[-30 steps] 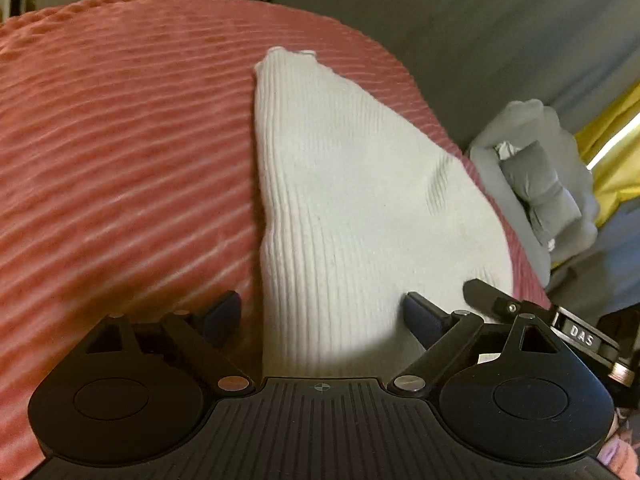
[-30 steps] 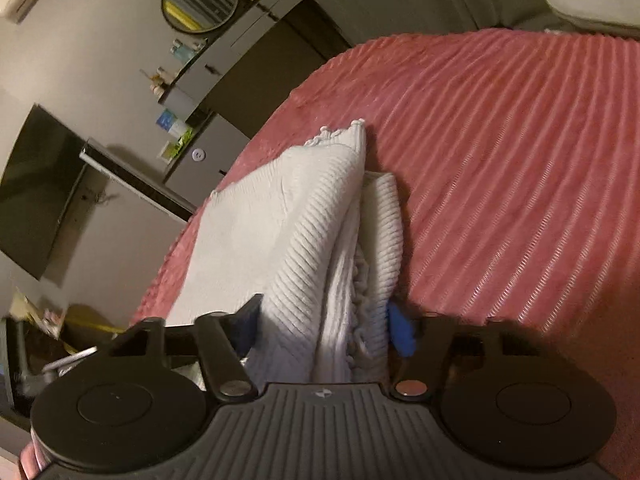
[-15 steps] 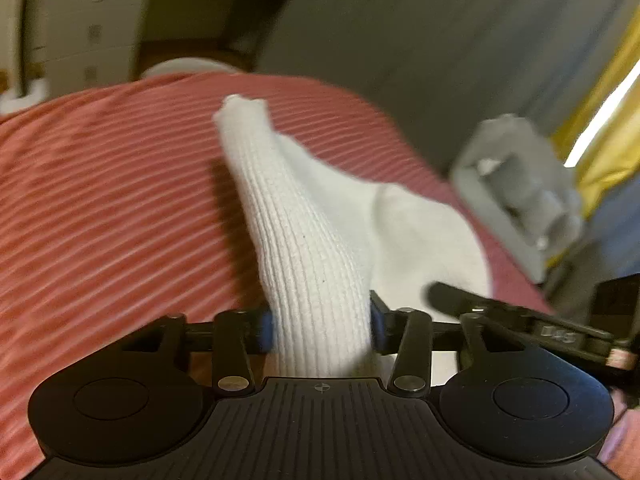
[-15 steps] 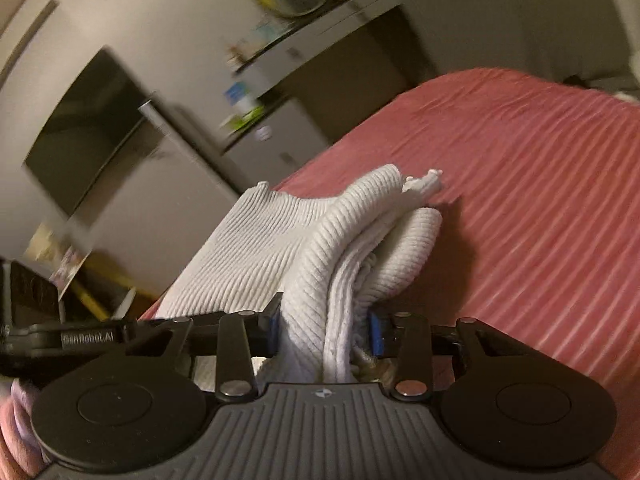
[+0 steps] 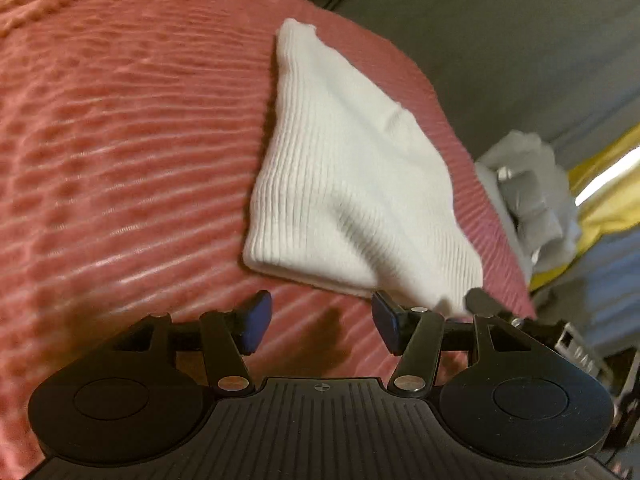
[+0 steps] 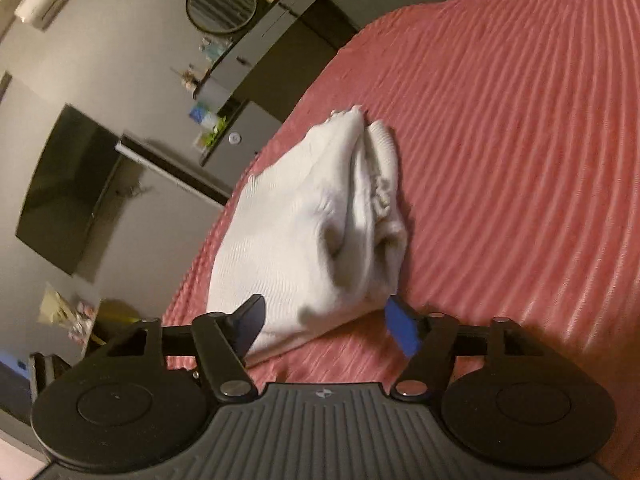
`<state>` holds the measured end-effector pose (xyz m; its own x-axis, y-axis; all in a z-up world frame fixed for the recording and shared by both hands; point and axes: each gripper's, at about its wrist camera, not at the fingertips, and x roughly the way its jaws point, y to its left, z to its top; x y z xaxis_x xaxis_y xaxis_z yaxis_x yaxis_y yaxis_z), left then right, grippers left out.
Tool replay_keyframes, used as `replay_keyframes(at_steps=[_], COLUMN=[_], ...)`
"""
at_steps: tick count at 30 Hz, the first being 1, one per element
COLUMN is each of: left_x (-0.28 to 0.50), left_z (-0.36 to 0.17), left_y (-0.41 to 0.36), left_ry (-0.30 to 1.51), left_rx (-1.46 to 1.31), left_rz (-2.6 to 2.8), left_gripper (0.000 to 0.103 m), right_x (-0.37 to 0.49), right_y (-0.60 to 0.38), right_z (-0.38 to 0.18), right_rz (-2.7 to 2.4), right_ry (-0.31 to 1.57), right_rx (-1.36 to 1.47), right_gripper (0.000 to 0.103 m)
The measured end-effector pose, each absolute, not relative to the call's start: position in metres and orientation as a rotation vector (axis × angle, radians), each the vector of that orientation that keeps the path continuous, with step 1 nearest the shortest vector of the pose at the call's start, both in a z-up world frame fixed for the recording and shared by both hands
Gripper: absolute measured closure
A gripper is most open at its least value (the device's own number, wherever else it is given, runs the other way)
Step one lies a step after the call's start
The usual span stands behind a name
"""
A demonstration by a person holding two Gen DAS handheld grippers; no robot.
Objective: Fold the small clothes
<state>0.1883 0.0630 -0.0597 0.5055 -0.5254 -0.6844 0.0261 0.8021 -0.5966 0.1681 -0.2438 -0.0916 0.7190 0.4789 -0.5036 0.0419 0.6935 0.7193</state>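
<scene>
White garment (image 5: 344, 184) released, both grippers clear.

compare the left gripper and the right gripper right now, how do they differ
The left gripper has its open jaws over bare pink blanket, short of the white ribbed garment; the right gripper frames the garment's near edge. The left pads look dark navy; the right gripper's right pad is bright blue. Both have just been opening, and neither grips the cloth.

White ribbed garment (image 5: 352, 184); pink-red corded striped bedspread (image 5: 132, 152); black hand-held gripper (image 6: 324, 328), blue pads (image 6: 402, 330).
</scene>
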Motion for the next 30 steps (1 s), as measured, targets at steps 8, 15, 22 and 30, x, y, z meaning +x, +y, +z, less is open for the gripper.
replay_keyframes(at_steps=[8,15,22,30], left_x=[0.206,0.195,0.185,0.206], left_z=[-0.055,-0.051,-0.03,-0.012], left_y=[0.061,0.092,0.107,0.037], left_ry=[1.024,0.936,0.888,0.826], left_rx=[-0.578,-0.562,-0.363,-0.06], left_rz=[-0.318,-0.259,-0.146,-0.188], left_gripper=[0.093,0.101,0.098,0.045], right_x=[0.185,0.17,0.159,0.182], right_y=[-0.223,-0.234,-0.235,-0.179], right_z=[-0.087,-0.081,-0.08,-0.039], right_rz=[0.191,0.2,0.084,0.144], right_ry=[0.749,0.679,0.709,0.555], right_rx=[0.659,0.627,0.478,0.06], right_gripper=[0.086,0.087,0.066,0.067])
